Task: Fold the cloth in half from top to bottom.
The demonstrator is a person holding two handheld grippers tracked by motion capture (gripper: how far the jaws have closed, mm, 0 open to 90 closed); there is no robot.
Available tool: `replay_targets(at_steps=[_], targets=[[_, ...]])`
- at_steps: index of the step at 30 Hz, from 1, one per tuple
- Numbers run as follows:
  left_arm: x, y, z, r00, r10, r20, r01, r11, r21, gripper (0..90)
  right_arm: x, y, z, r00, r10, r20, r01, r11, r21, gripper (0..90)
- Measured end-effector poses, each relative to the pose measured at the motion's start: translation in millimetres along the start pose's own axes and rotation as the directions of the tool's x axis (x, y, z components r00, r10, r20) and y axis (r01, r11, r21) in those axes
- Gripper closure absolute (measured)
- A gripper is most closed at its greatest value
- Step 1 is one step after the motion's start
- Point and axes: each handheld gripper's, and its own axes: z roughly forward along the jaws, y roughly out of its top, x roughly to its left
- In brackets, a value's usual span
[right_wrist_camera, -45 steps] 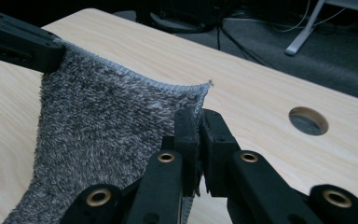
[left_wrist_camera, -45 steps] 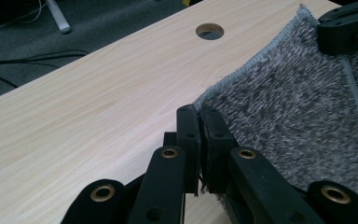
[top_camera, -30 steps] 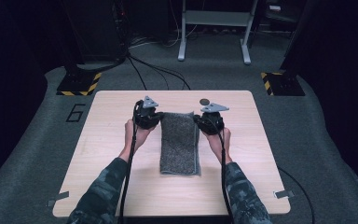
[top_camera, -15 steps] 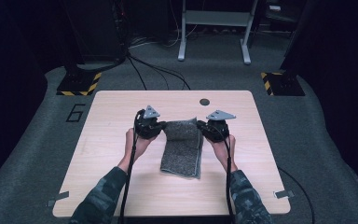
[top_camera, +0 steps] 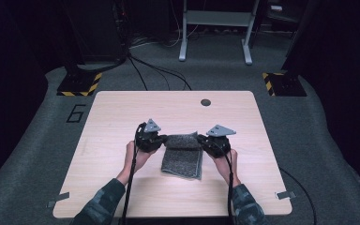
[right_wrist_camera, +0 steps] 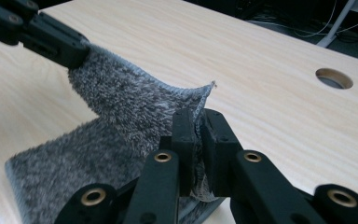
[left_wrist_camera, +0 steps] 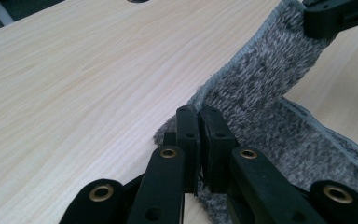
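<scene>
On the wooden desk point(top_camera: 122, 122), the left gripper point(top_camera: 163, 142) sits a little left of the middle, nearer the front edge than the far one, held in the person's left hand point(top_camera: 135, 157). In the left gripper view its two black jaws are pressed together on a corner of the grey towel point(top_camera: 183, 157), the fuzzy cloth point(left_wrist_camera: 261, 93) caught in the narrow slit between the pads and rising away toward the other gripper at the upper right of that view.

The towel lies at the desk's centre, slightly toward the front edge. Its far end is lifted and doubled back toward the near end, forming a rolled fold strung between the two grippers, while the near part lies flat on the wood.

The right gripper point(top_camera: 203, 142), in the right hand point(top_camera: 226, 161), is just right of the towel. In the right gripper view its jaws are likewise clamped on the cloth's other lifted corner point(right_wrist_camera: 200, 100).

A round hole point(top_camera: 206, 102) sits near the far edge, well apart from the towel.
</scene>
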Motion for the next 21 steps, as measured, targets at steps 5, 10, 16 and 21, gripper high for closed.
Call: replay_targets(at_steps=[5,10,16,21], targets=[[-6.3,-6.9,-5.1,0.9998,0.016,0.010,-0.016,0.9998,0.010,86.4,7.7,-11.7,-6.0,0.9998,0.006,-0.018,-0.006,1.000,-0.008,83.4],[-12.2,-19.0,-6.7,0.9995,0.008,0.032,-0.008,0.9997,0.025,86.0,16.1,-23.7,-11.2,0.9993,0.008,-0.036,-0.008,1.000,0.002,83.1],[-18.4,-32.7,-0.6,0.9988,-0.004,0.050,0.001,0.9984,0.057,84.7,20.1,-35.7,-13.4,0.9976,0.034,-0.061,-0.031,0.998,0.046,82.3],[-23.9,-44.0,-1.2,0.9970,-0.016,0.076,0.010,0.9971,0.076,80.0,26.2,-45.0,-19.1,0.9953,0.034,-0.090,-0.028,0.997,0.068,78.9]])
